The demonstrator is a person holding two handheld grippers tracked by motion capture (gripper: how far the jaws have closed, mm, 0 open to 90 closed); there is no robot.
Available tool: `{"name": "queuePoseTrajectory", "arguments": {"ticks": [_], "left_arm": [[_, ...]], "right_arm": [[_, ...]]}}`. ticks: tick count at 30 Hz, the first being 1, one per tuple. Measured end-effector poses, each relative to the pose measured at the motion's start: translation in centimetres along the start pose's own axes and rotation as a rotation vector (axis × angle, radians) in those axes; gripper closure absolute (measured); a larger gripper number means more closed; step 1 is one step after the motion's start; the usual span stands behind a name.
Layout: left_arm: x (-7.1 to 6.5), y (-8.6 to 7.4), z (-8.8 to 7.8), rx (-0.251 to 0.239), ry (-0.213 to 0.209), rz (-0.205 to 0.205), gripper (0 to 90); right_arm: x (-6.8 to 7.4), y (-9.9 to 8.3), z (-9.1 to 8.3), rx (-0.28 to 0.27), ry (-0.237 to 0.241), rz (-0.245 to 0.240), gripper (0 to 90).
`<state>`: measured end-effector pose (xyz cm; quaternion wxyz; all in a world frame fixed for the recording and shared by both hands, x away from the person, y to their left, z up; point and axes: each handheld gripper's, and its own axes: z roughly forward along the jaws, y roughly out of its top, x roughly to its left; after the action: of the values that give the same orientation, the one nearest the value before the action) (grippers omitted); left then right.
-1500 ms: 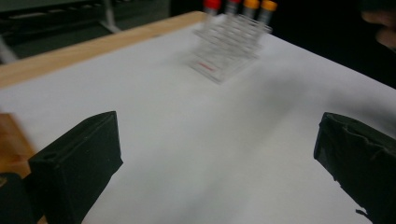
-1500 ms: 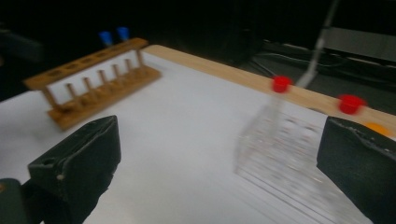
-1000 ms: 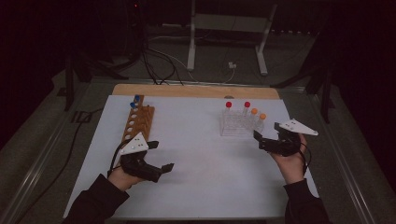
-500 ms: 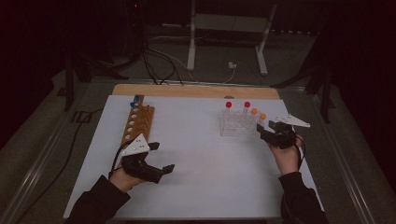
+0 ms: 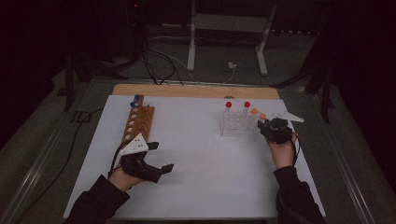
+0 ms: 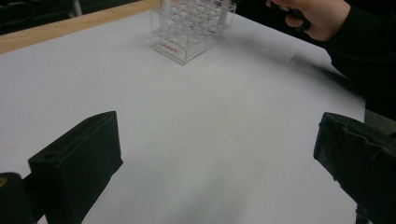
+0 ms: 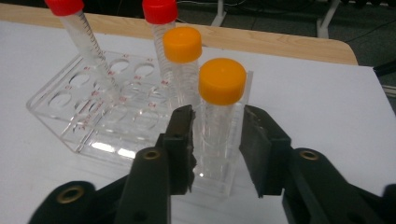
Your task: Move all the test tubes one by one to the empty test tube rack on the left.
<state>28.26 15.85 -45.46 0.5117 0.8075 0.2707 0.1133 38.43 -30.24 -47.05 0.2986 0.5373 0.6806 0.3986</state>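
A clear plastic rack [image 5: 236,125] [image 7: 74,116] stands right of the table's middle. It holds two red-capped tubes [image 5: 229,104] [image 7: 160,10] and two orange-capped tubes [image 5: 254,111] [image 7: 182,46]. My right gripper [image 5: 262,127] [image 7: 217,116] reaches in from the rack's right side. The nearest orange-capped tube [image 7: 222,88] stands between its jaws, which have just been closing. A thin gap still shows at the left pad [image 7: 187,135]. My left gripper [image 5: 161,156] [image 6: 217,126] rests open over bare white table, nothing between its jaws.
A wooden rack [image 5: 138,122] with blue-capped tubes [image 5: 137,98] at its far end stands at the left, just beyond my left hand. A white sheet [image 5: 196,163] covers the table, and a wooden edge [image 5: 196,91] runs along the back.
My right gripper has moved left and slightly down to the rack, and its jaws have narrowed around the nearest orange-capped tube. The left gripper has stayed put.
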Motion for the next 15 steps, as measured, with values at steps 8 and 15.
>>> {"name": "queuePoseTrajectory", "arguments": {"ticks": [8,15], "left_arm": [[0.1,0.0,0.0,0.001,0.001,0.001,1.6],[0.1,-0.1,0.0,0.005,-0.002,-0.002,1.6]], "right_arm": [[0.3,0.1,0.8,0.021,-0.012,-0.006,71.4],[0.2,0.2,1.1,0.02,-0.021,-0.008,74.2]]}}
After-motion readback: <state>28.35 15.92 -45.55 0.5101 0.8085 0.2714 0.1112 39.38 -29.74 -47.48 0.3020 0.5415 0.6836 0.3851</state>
